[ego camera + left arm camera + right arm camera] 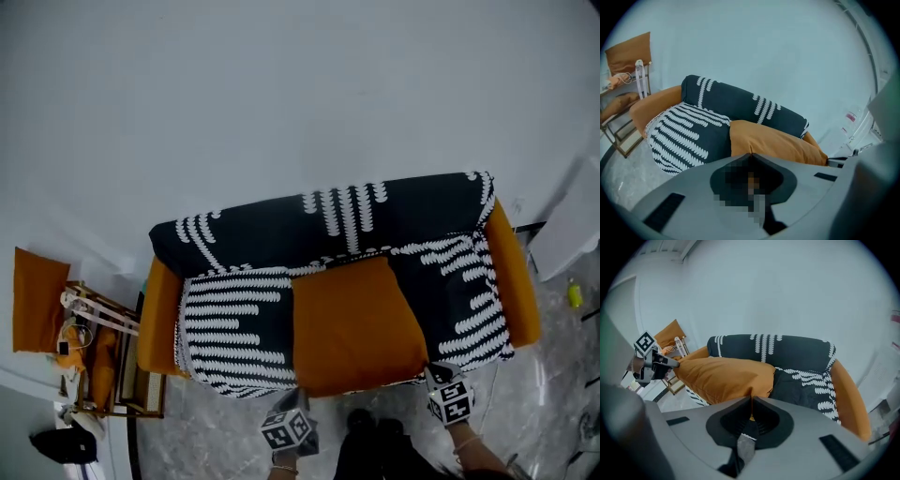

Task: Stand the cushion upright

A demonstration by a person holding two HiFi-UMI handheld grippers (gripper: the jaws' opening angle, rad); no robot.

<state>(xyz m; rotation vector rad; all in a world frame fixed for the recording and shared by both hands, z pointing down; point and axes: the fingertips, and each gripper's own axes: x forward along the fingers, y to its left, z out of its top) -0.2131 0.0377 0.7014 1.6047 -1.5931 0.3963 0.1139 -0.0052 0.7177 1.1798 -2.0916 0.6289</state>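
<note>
Orange cushion (356, 323) is only partly tilted up from the sofa (281, 230), with the left gripper (300, 403) and right gripper (433, 377) each pinching a front corner; standing it upright is not yet done.

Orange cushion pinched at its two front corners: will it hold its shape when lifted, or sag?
Probably soft but not limp: between the left gripper and right gripper, the orange cushion shows a plump slab shape. It looks light for its size, since corner pinches seem enough. Set on edge, it may slump.
</note>
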